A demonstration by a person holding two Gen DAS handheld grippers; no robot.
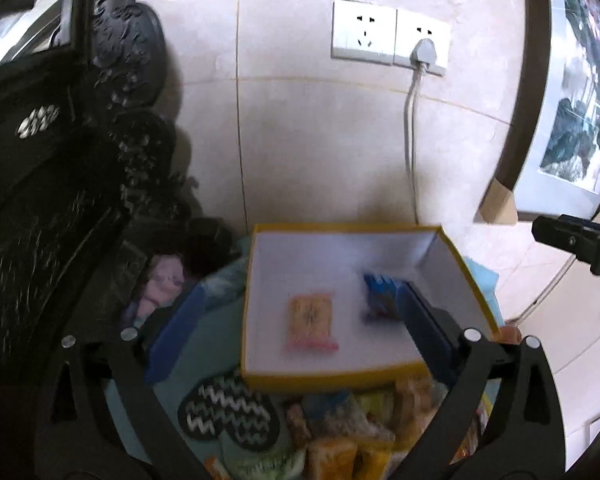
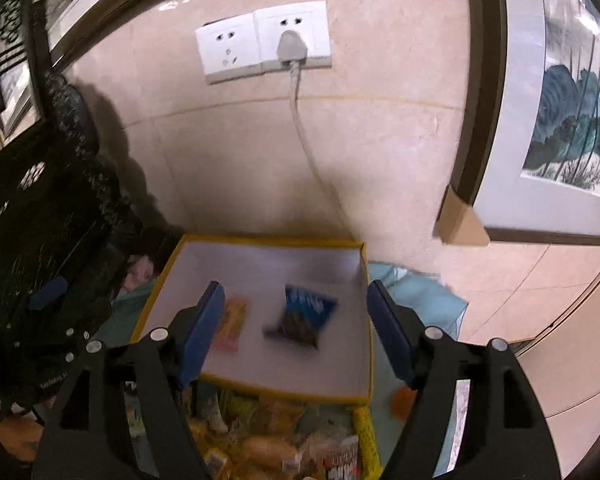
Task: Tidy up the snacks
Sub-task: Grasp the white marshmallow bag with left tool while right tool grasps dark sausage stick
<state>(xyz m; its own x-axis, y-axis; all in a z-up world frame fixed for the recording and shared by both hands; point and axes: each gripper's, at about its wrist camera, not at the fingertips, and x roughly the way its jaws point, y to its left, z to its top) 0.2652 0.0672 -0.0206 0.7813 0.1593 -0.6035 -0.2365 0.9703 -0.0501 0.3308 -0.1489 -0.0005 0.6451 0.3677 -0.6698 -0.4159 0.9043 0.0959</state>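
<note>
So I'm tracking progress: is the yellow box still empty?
No. The yellow box holds two packets: an orange one and a blue one; the rest is bare.

Home: framed paintings [image 2: 572,112], wall sockets [image 2: 260,40], carved dark furniture [image 1: 40,200]

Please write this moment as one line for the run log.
left gripper: open, empty | right gripper: open, empty | yellow-rimmed box: orange packet, blue packet | snack pile: unsorted
</note>
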